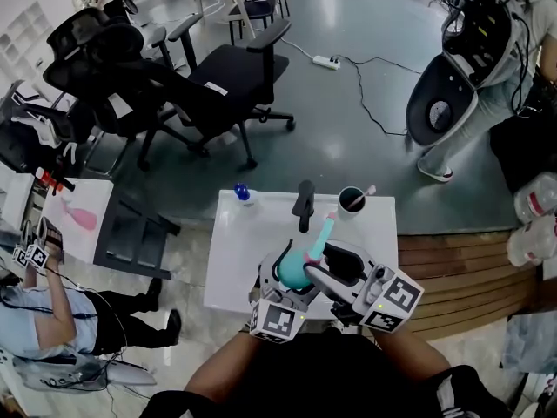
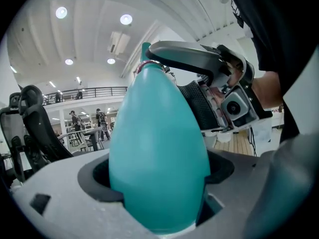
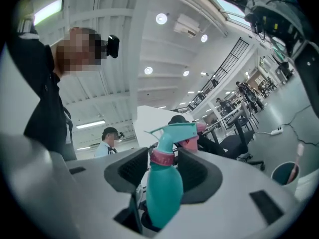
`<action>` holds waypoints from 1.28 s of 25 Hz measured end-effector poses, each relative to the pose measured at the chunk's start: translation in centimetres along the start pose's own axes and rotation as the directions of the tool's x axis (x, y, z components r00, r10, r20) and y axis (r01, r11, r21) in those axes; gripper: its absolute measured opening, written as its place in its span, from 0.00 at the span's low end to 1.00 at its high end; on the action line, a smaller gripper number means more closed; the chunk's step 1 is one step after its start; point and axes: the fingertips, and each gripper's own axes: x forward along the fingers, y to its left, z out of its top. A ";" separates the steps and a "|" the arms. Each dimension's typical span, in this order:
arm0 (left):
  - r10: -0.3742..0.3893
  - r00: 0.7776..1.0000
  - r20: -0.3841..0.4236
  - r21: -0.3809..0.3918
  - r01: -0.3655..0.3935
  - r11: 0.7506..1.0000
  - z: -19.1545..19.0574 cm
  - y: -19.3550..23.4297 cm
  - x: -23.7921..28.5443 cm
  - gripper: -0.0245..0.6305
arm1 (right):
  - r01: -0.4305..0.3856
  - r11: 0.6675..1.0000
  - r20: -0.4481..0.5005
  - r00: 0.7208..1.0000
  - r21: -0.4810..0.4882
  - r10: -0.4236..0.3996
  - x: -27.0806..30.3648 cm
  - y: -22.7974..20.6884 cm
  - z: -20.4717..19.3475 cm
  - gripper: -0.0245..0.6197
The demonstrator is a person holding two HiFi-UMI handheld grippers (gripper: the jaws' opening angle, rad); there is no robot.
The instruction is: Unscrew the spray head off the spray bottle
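A teal spray bottle [image 1: 298,270] with a pink collar [image 3: 162,157] and a teal spray head [image 3: 175,130] is held above the white table [image 1: 235,259], close to my body. My left gripper [image 1: 291,277] is shut on the bottle's rounded body [image 2: 159,153], which fills the space between its jaws. My right gripper [image 1: 320,255] reaches in at the neck. Its jaws [image 3: 163,166] stand on either side of the pink collar, open, with small gaps to the pads. The trigger head points away from me, toward the far end of the table.
On the table's far edge stand a dark cup with a stick in it [image 1: 352,200], an upright black object [image 1: 304,204] and a small blue item [image 1: 243,193]. Black office chairs [image 1: 218,77] are beyond. A seated person [image 1: 35,312] is at lower left, another person [image 1: 487,50] at upper right.
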 end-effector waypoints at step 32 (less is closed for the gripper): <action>-0.051 0.981 -0.186 -0.100 0.033 0.994 -8.7 -1.1 0.2 0.74 | 0.114 0.969 0.163 0.983 -0.221 -0.079 -3.2 -2.1 8.5 0.25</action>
